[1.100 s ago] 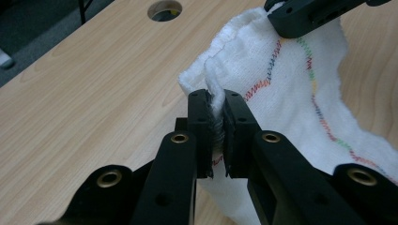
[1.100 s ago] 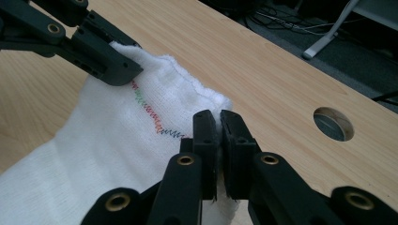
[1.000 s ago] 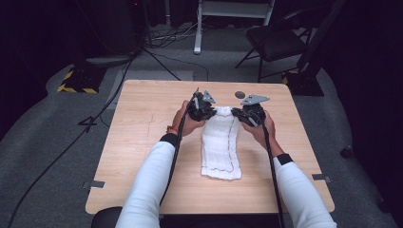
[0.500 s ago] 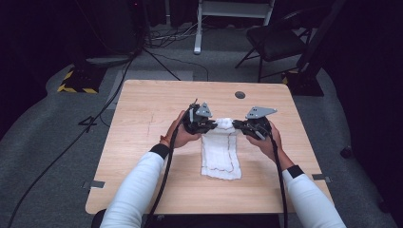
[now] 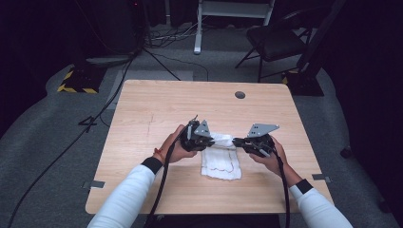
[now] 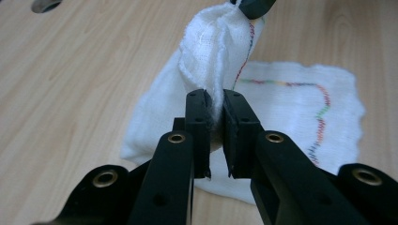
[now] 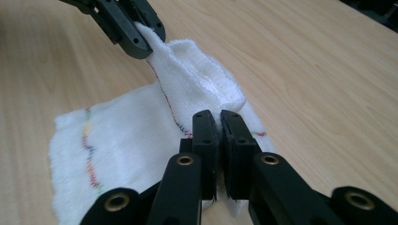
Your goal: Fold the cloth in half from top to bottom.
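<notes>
A white cloth (image 5: 219,164) with a wavy coloured stitch line lies on the wooden table (image 5: 152,109), its far edge lifted and carried over the flat part. My left gripper (image 5: 209,141) is shut on that edge's left corner; in the left gripper view the jaws (image 6: 216,112) pinch a bunched fold of the cloth (image 6: 291,108). My right gripper (image 5: 236,141) is shut on the right corner, its jaws (image 7: 216,124) clamped on the cloth (image 7: 122,126). The two grippers face each other closely, with the raised edge stretched between them. The left gripper (image 7: 136,33) also appears far off in the right gripper view.
A round grey cable hole (image 5: 240,94) sits near the table's far edge. A dark chair (image 5: 278,40) and cables (image 5: 161,57) are on the floor beyond the table. Bare wood surrounds the cloth on all sides.
Both hands have drawn toward the person, carrying the cloth's far edge over itself. The part lying flat on the table is now shorter.
</notes>
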### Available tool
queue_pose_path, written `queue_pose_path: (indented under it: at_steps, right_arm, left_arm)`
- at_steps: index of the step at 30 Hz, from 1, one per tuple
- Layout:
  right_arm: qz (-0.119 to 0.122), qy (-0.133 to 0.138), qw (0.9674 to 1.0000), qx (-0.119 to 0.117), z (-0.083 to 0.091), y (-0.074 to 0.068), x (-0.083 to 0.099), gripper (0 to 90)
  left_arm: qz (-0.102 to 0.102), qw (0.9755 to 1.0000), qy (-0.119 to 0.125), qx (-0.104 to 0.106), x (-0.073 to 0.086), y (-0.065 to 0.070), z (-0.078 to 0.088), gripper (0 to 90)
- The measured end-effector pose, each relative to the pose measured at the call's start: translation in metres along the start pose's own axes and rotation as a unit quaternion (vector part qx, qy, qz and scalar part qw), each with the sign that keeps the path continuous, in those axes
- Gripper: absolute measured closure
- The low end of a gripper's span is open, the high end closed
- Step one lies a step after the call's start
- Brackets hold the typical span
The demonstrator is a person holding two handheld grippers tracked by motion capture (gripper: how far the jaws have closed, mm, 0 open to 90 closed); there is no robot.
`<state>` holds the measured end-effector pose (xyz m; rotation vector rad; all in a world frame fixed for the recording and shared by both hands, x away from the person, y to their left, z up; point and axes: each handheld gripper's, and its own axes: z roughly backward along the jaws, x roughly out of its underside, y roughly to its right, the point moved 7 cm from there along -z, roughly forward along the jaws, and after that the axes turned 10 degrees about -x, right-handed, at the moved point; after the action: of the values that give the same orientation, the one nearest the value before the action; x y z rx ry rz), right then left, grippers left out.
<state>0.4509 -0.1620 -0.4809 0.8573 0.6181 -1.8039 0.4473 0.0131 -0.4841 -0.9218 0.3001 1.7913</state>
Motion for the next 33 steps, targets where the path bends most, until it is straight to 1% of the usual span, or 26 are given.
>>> queue_pose_path:
  at_steps: [3, 5, 6, 7, 10, 12, 13, 14, 19, 21, 22, 25, 27, 29, 33]
  right_arm:
    - [0.003, -0.004, 0.9999, -0.013, 0.001, -0.011, 0.005, 85.2]
    - [0.005, -0.01, 0.9997, -0.022, 0.001, -0.018, 0.009, 85.2]
    - [0.008, -0.013, 0.9996, -0.024, 0.0, -0.022, 0.01, 85.1]
    - [0.01, -0.017, 0.9995, -0.026, 0.0, -0.025, 0.012, 85.1]
    - [0.013, -0.022, 0.999, -0.037, 0.0, -0.035, 0.017, 84.9]
    - [0.011, -0.023, 0.9987, -0.045, 0.001, -0.04, 0.021, 84.8]
    - [0.011, -0.024, 0.9985, -0.048, 0.001, -0.042, 0.023, 84.6]
    - [0.011, -0.027, 0.9984, -0.049, 0.001, -0.045, 0.026, 84.4]
    - [0.008, -0.041, 0.9975, -0.057, 0.001, -0.053, 0.04, 83.1]
    - [0.005, -0.044, 0.9971, -0.061, 0.001, -0.056, 0.045, 82.7]
    - [0.002, -0.046, 0.9969, -0.063, 0.001, -0.057, 0.047, 82.7]
    - [0.004, -0.051, 0.9963, -0.069, 0.001, -0.062, 0.051, 81.7]
    - [0.007, -0.057, 0.996, -0.069, 0.001, -0.065, 0.054, 81.1]
    - [0.009, -0.06, 0.9956, -0.071, 0.001, -0.069, 0.057, 80.1]
    - [0.014, -0.071, 0.9952, -0.067, 0.001, -0.072, 0.065, 80.1]
  left_arm:
    - [0.0, 0.9999, 0.001, 0.01, 0.007, 0.011, 0.004, 81.7]
    - [-0.009, 0.9998, -0.003, 0.016, 0.01, 0.019, 0.007, 81.5]
    - [-0.009, 0.9998, -0.003, 0.02, 0.012, 0.023, 0.008, 81.4]
    - [-0.013, 0.9997, -0.004, 0.021, 0.014, 0.026, 0.009, 81.4]
    - [-0.021, 0.9992, -0.011, 0.032, 0.019, 0.037, 0.012, 81.1]
    - [-0.023, 0.9989, -0.017, 0.038, 0.024, 0.045, 0.013, 80.9]
    - [-0.028, 0.9985, -0.02, 0.042, 0.027, 0.048, 0.014, 80.4]
    - [-0.031, 0.9984, -0.025, 0.041, 0.03, 0.051, 0.014, 80.4]
    - [-0.03, 0.9977, -0.037, 0.048, 0.043, 0.059, 0.014, 80.8]
    - [-0.027, 0.9975, -0.04, 0.053, 0.047, 0.062, 0.014, 82.5]
    - [-0.029, 0.9972, -0.044, 0.054, 0.049, 0.064, 0.013, 83.3]
    - [-0.031, 0.997, -0.047, 0.053, 0.053, 0.068, 0.012, 85.9]
    - [-0.027, 0.9971, -0.045, 0.056, 0.053, 0.069, 0.012, 87.4]
    - [-0.023, 0.9973, -0.043, 0.054, 0.054, 0.067, 0.014, 86.7]
    - [-0.012, 0.9979, -0.038, 0.051, 0.057, 0.067, 0.017, 89.6]
